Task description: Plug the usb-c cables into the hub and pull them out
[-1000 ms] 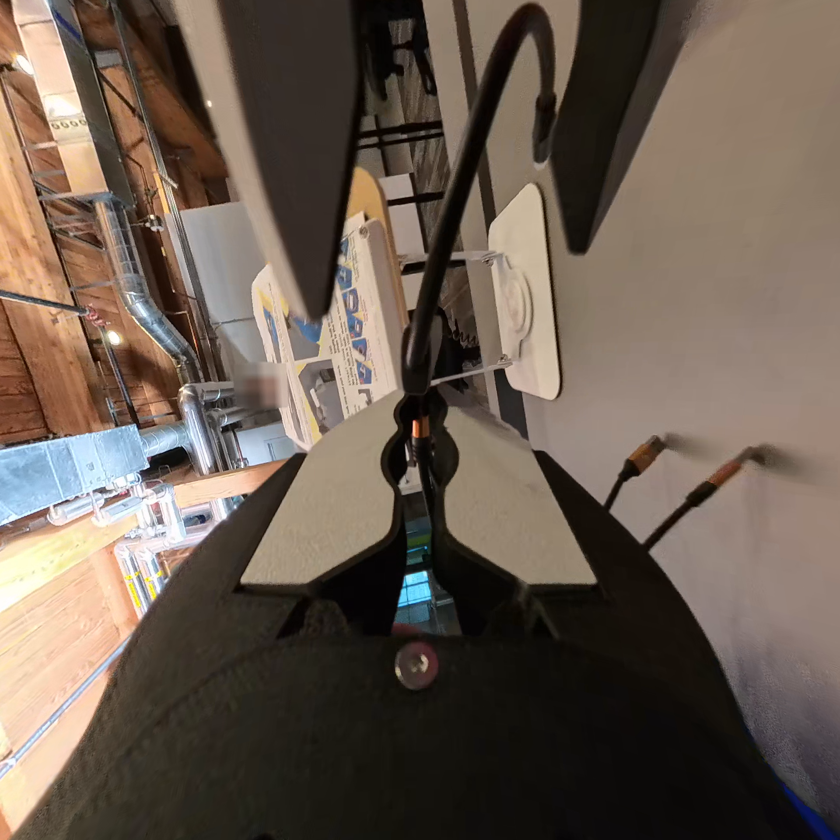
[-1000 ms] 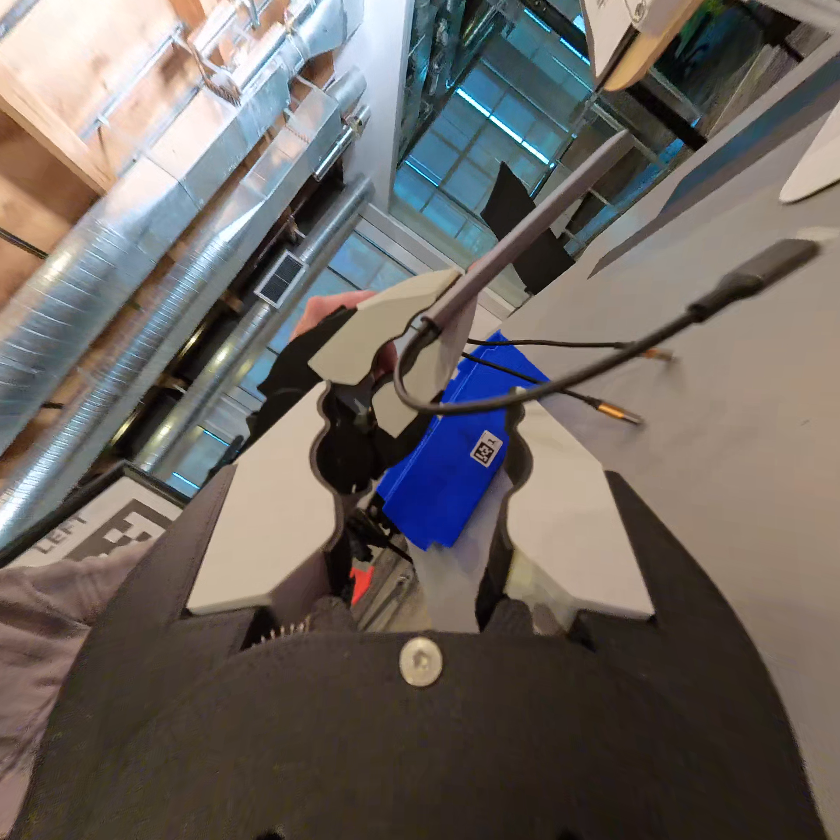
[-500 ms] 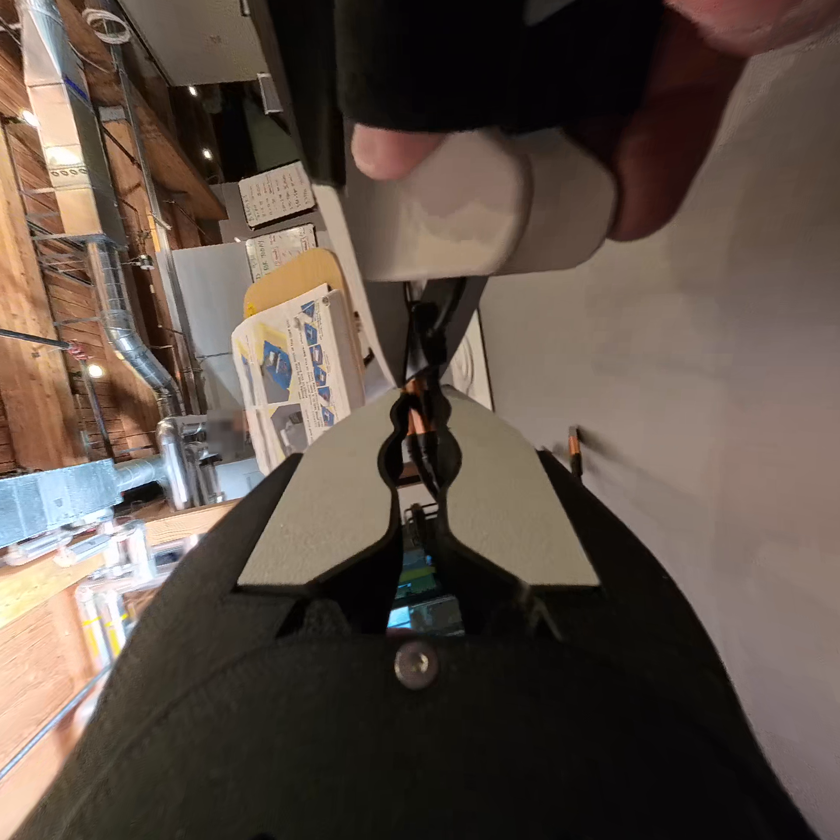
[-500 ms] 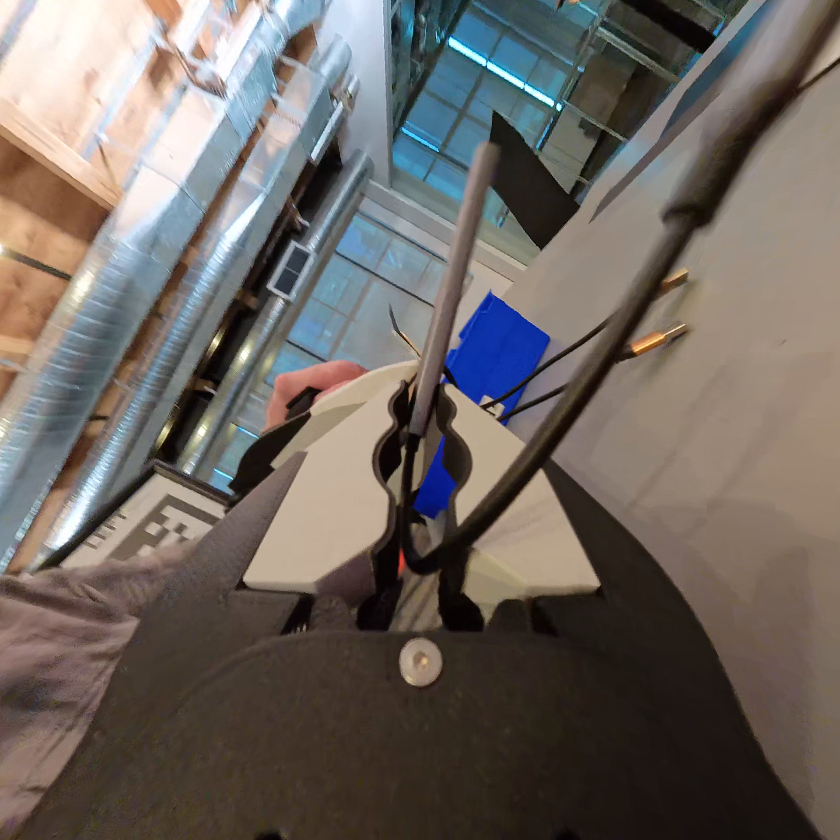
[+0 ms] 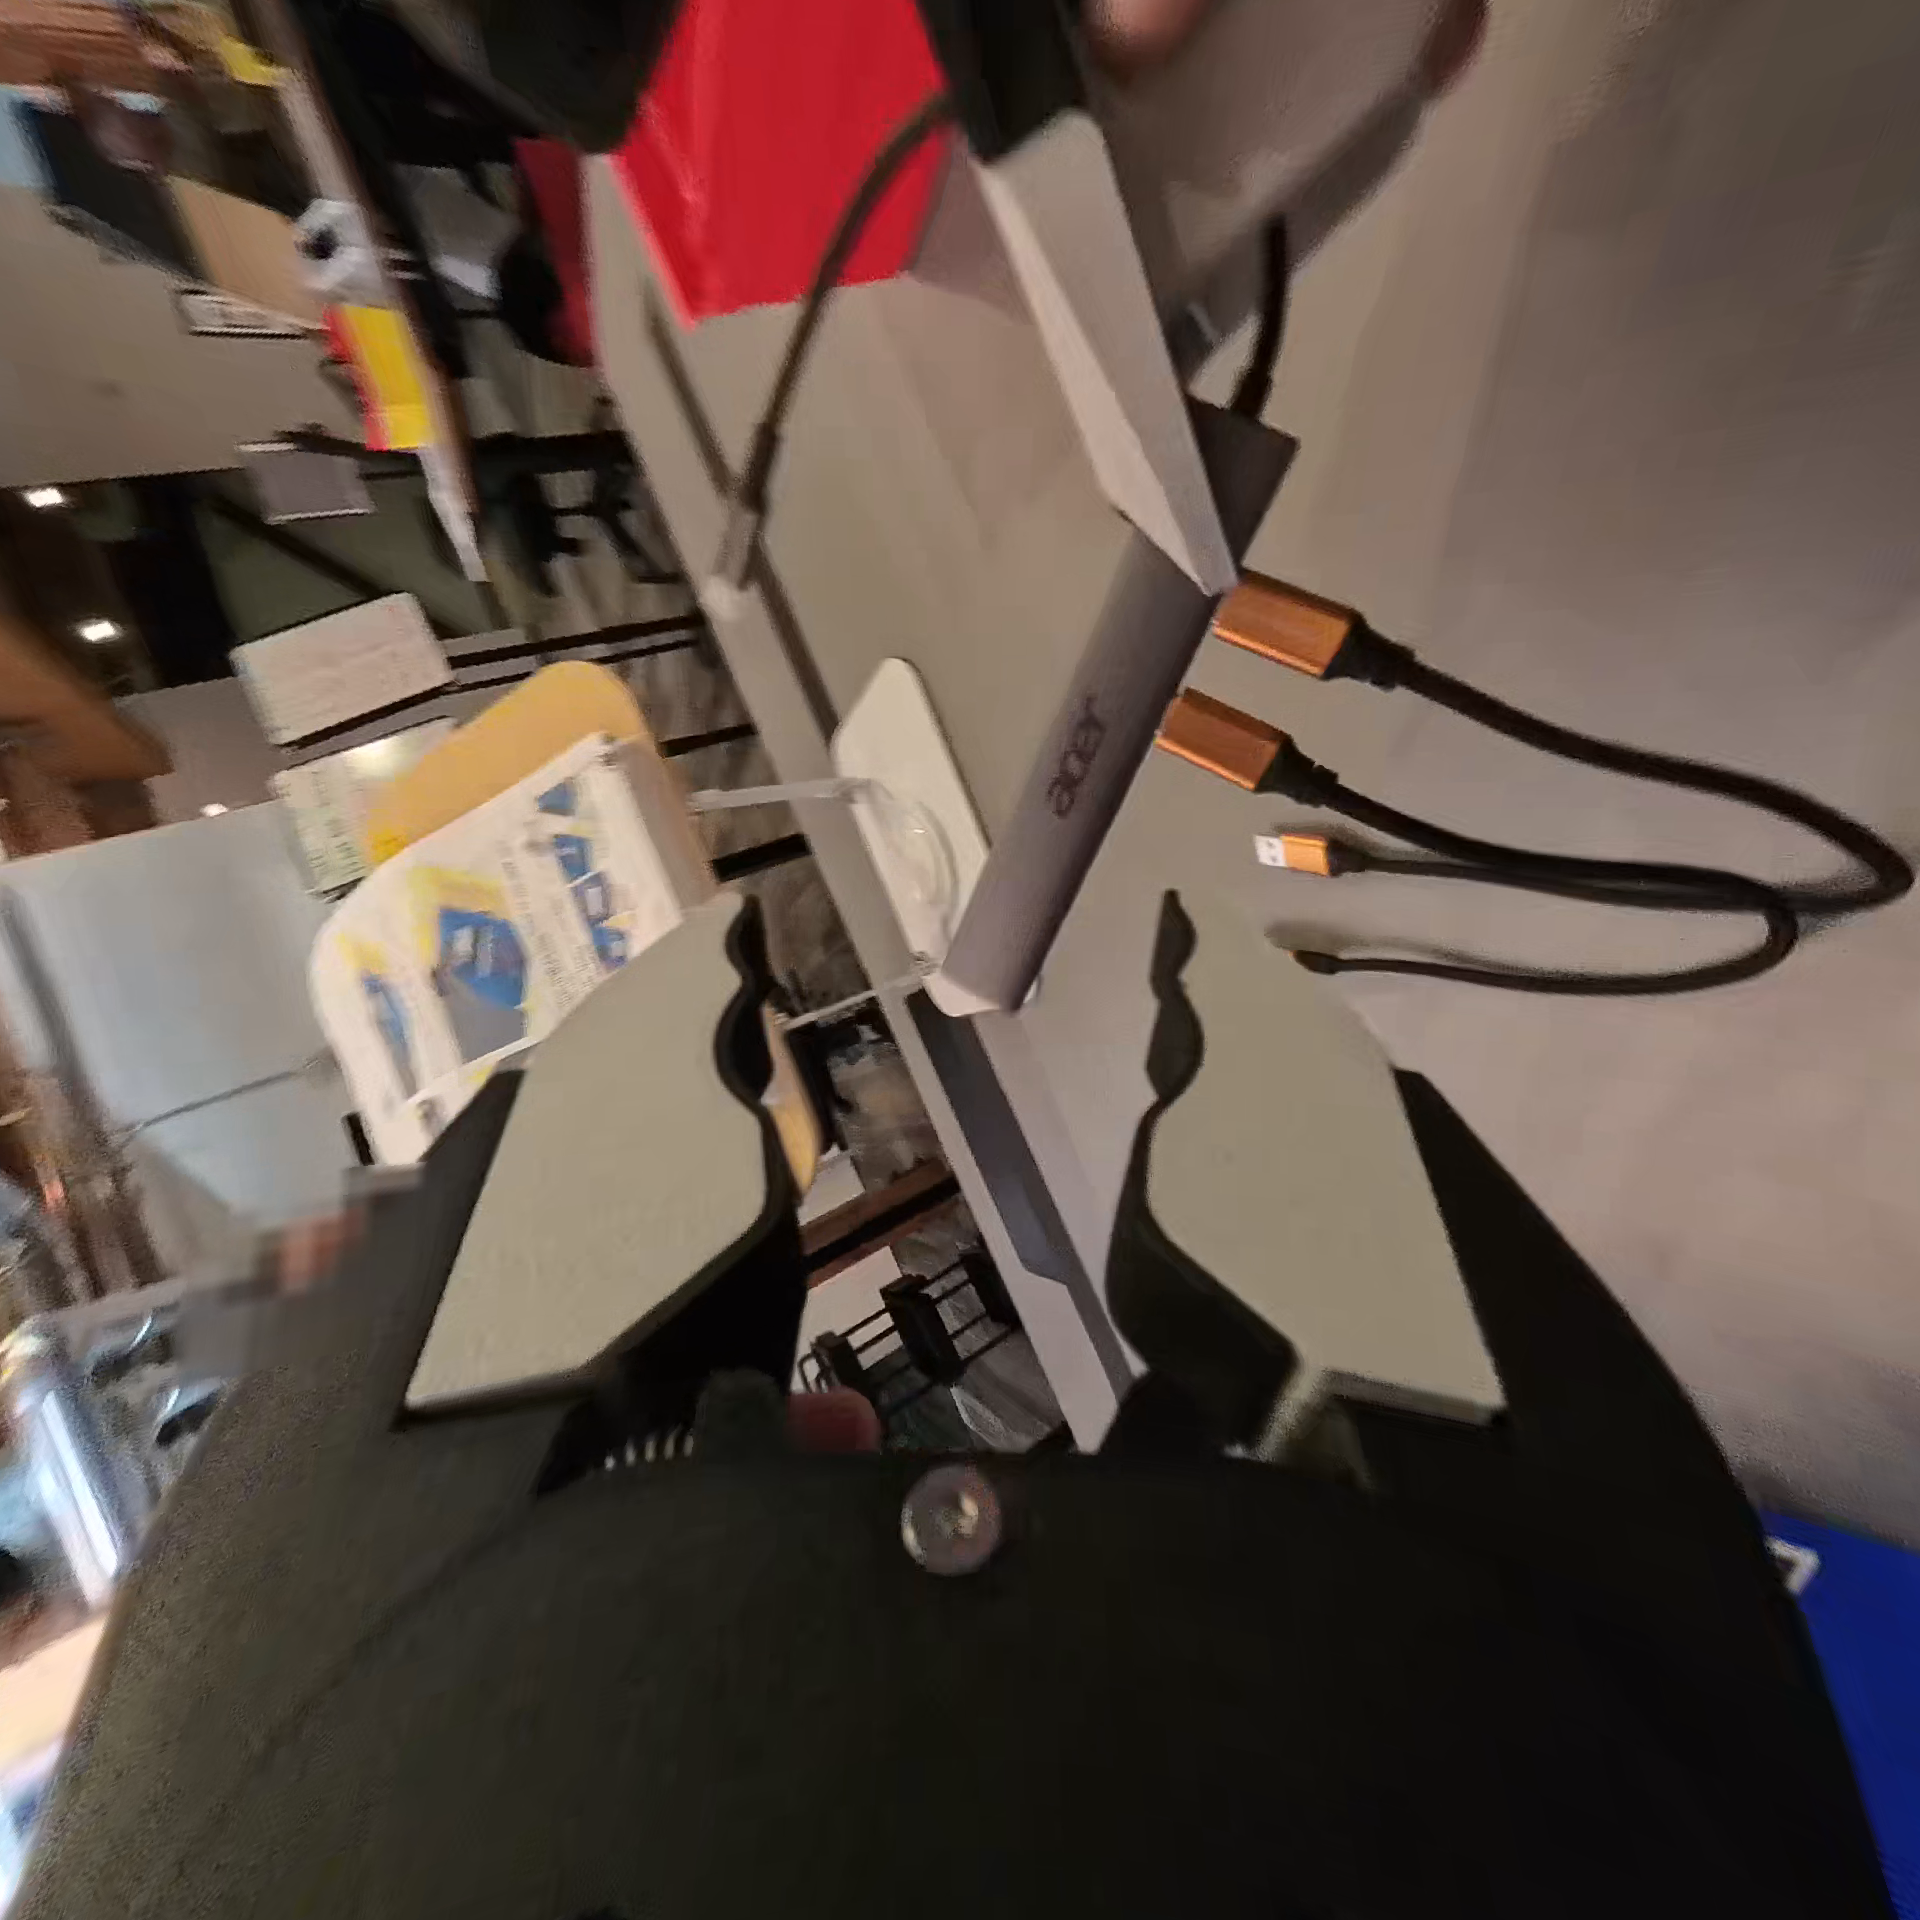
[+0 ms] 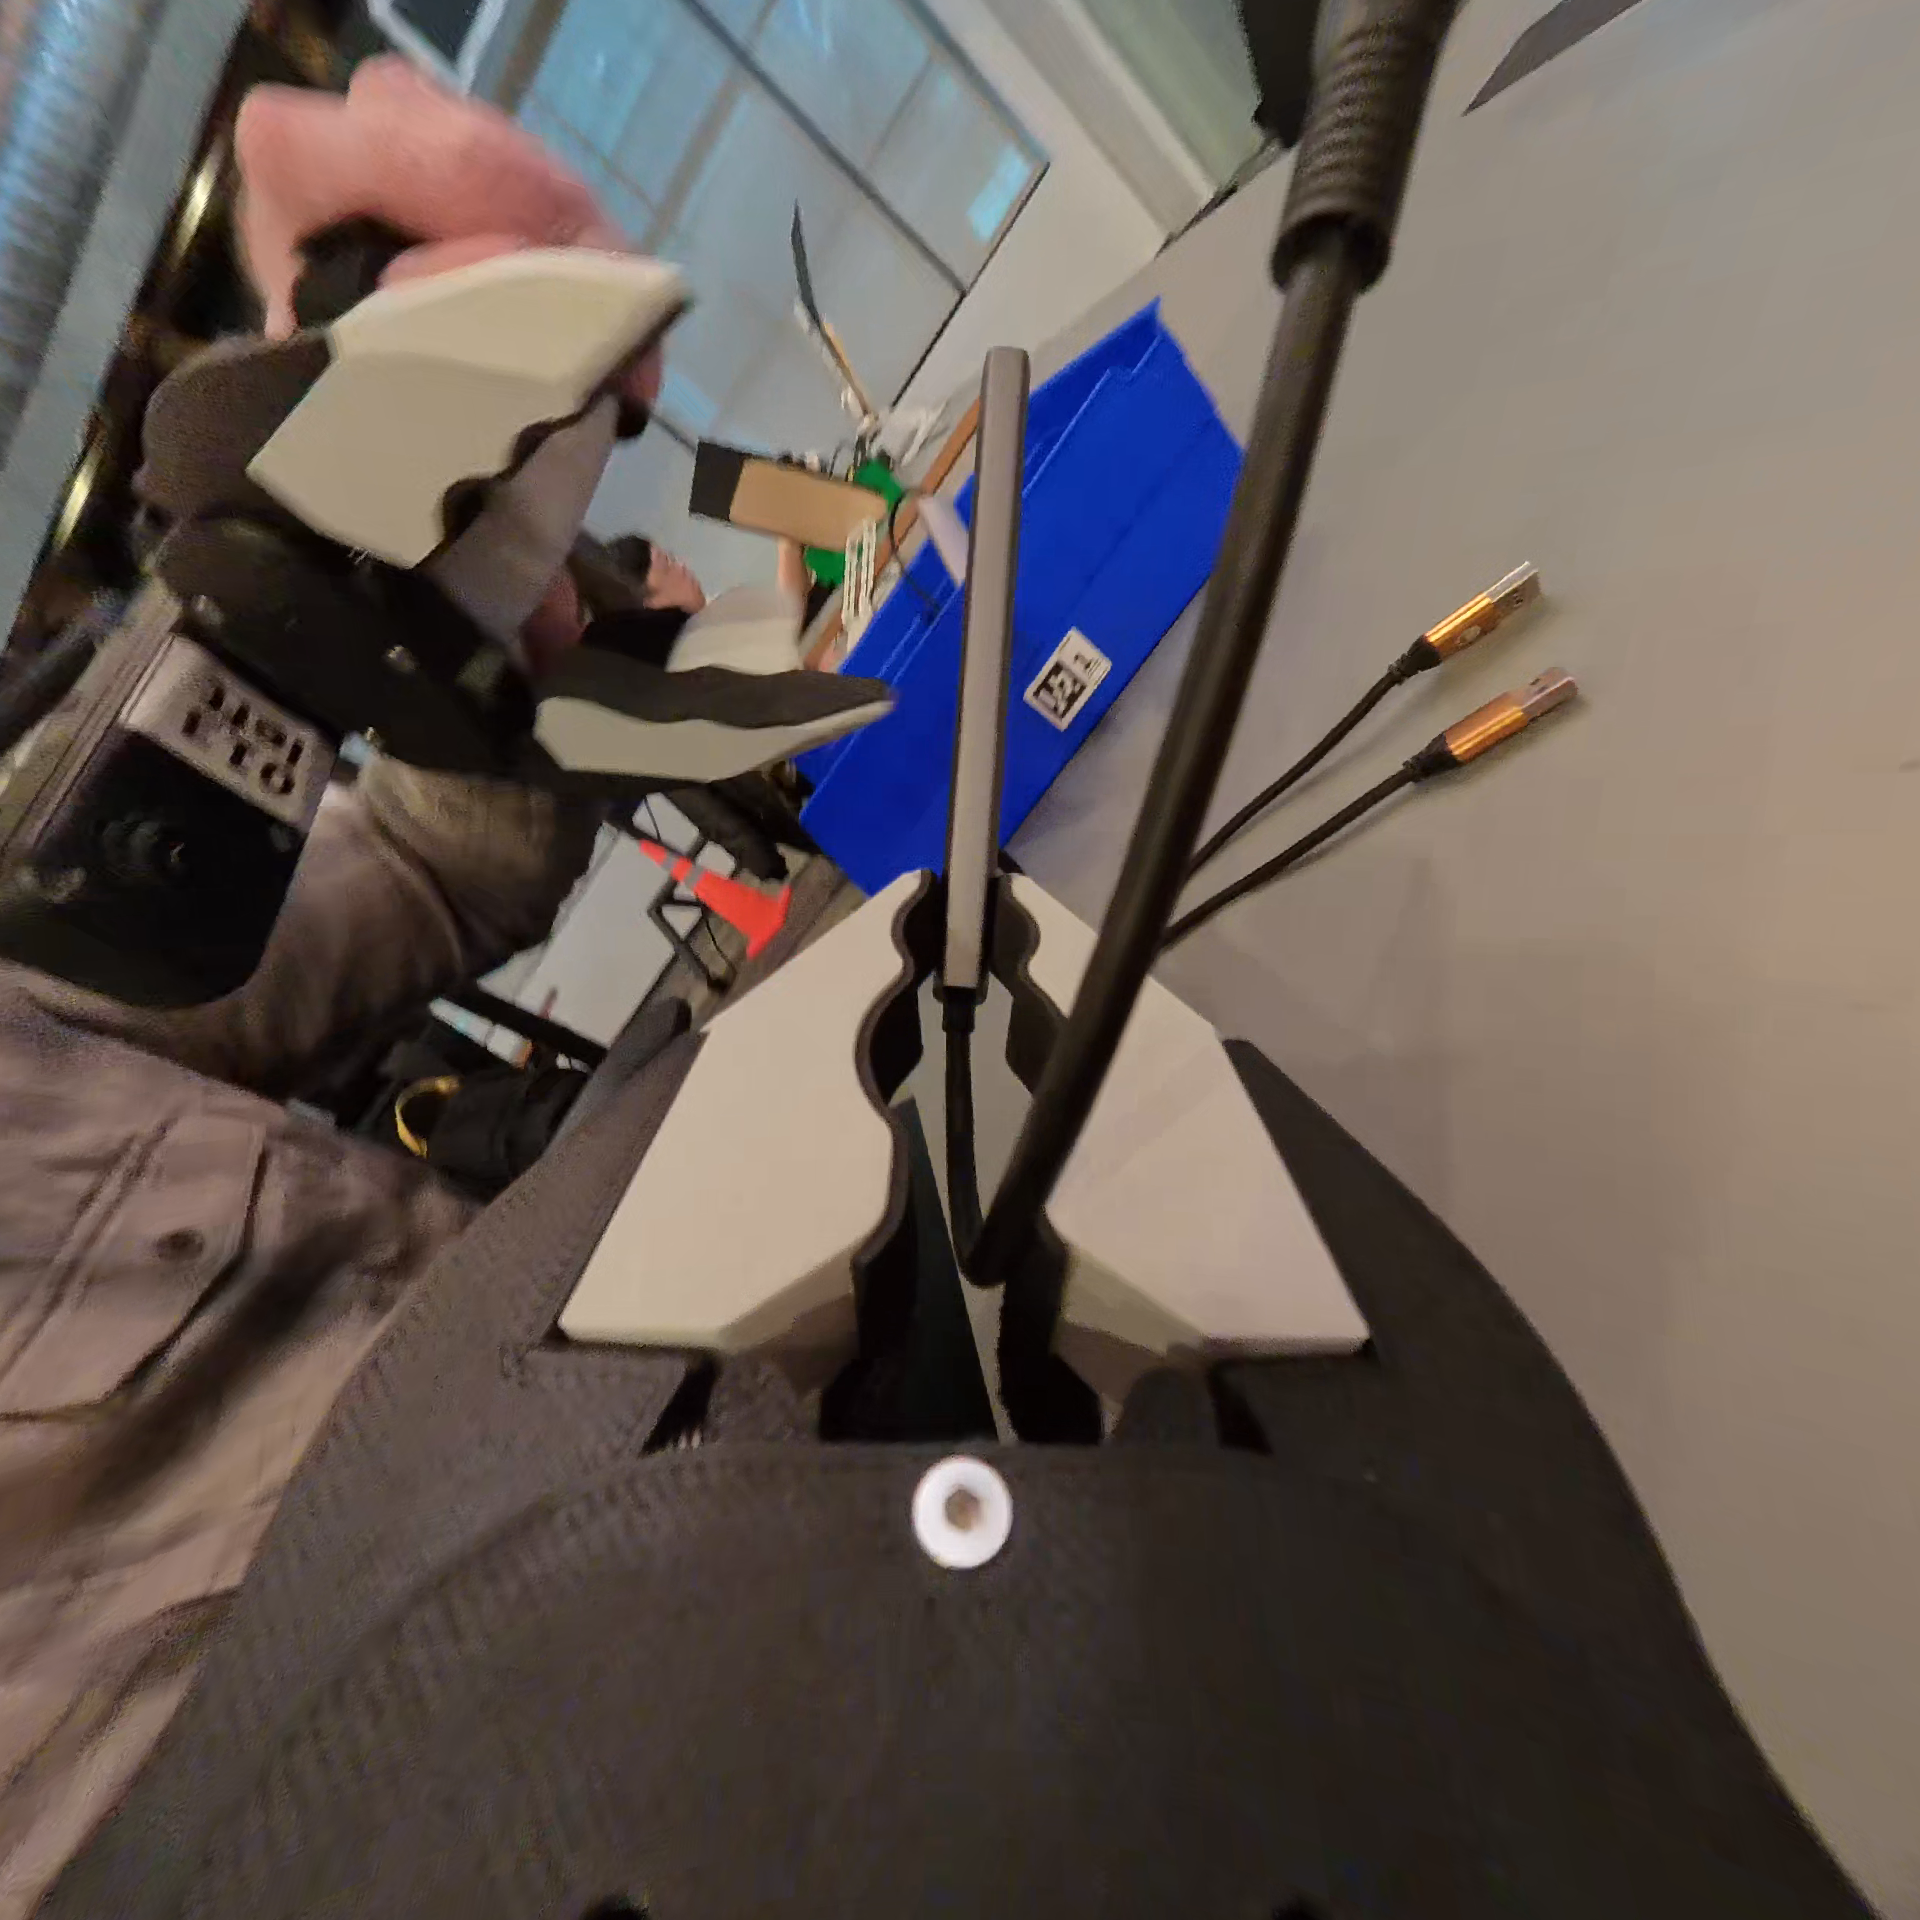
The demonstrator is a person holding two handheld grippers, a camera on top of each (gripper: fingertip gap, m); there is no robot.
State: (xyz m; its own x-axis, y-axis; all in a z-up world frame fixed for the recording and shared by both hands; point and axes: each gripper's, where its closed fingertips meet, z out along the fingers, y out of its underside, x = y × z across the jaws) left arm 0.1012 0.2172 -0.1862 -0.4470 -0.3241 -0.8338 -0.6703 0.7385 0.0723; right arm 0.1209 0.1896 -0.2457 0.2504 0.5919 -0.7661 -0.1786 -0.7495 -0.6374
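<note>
Left tongs (image 5: 956, 997): spread wide apart and holding nothing; half a second ago they were pinched on an orange-collared plug, so that grip has been let go.
Right tongs (image 6: 961, 940): closed on the near end of the slim grey aluminium hub (image 6: 987, 665), just as half a second ago.
Hub position: held above the grey table (image 5: 1558, 1195) and tilted; in the left wrist view the hub (image 5: 1081, 790) reaches down toward the gap of the open left tongs.
Plugged cables: two black braided cables with orange metal plugs (image 5: 1283, 629) now sit in the hub's side, one just beside the other; a second ago no cable was in that side.
Loose ends: in the right wrist view, two orange-collared connectors (image 6: 1481, 613) lie side by side on the table, apart from the hub.
Hub lead: the hub's own thick black cable (image 6: 1205, 665) loops back past the right tongs.
Background: a blue plastic bin (image 6: 1091, 582) stands at the table's far side.
</note>
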